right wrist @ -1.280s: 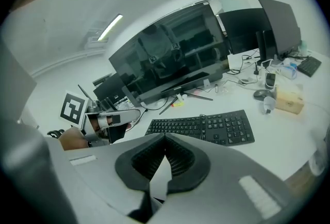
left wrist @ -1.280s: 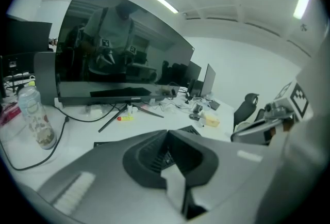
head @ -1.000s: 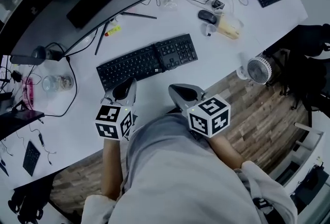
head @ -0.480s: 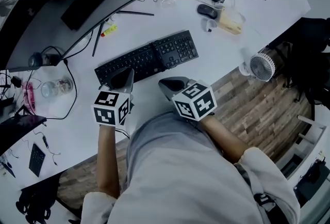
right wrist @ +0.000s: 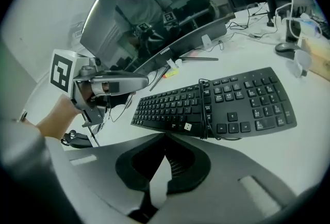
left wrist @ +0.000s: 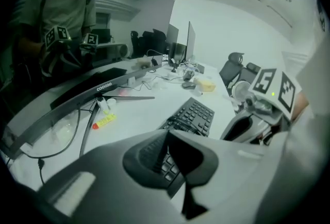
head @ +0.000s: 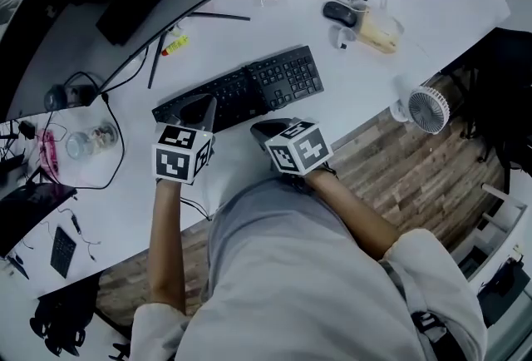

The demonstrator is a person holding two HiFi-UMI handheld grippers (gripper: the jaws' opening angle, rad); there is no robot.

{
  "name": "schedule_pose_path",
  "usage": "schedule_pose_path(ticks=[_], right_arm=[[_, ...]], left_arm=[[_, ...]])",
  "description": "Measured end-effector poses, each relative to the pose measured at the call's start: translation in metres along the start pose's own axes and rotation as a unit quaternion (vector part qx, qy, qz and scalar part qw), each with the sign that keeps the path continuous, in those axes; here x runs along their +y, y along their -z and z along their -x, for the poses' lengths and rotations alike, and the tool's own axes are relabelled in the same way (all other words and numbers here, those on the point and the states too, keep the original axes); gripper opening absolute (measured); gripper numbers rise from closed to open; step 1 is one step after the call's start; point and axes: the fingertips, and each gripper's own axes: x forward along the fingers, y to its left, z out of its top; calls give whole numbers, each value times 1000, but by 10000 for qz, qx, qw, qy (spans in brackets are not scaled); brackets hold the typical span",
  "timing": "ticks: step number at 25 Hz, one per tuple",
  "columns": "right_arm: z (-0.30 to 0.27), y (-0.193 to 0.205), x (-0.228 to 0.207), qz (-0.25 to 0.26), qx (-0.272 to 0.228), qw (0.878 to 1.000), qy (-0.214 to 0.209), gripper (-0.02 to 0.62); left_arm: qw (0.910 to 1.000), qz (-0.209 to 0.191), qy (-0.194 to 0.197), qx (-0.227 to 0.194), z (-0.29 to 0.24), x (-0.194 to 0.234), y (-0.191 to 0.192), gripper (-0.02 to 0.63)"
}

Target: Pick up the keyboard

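In the last second both grippers have moved forward across the desk [head: 359,98] to the keyboard [head: 241,89]. It lies flat and slanted in front of the monitor [head: 100,35], with its cable [right wrist: 205,109] wrapped around its middle.

The left gripper [head: 199,104] has gone from short of the near edge to having its tip over the keyboard's left end. In its own view I see keys showing behind the jaws. The right gripper [head: 268,128] has swung in from the right and now sits just beside the near edge, about mid-length.

Both claws are pressed together at the tips with nothing between them, so nothing is gripped and the keyboard looks to be resting on the desk.

I judge the approach is nearly done and the pick itself has not started. Both claws need to spread before they can take an edge. The thin front lip gives little to bite on, and the wrapped cable could snag.
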Motion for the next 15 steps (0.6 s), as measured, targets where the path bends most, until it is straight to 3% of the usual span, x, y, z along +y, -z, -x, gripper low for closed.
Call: schedule_pose_path(ticks=[6,15], right_arm=[[-14,19,-21,-142,371,9991,157,-5],[-33,25,-40,-586,357,9973,280,-5]], left_arm=[[9992,-301,103,252,-21,7,-3,0],[9928,-895,241,756,-53,22,-2,0]])
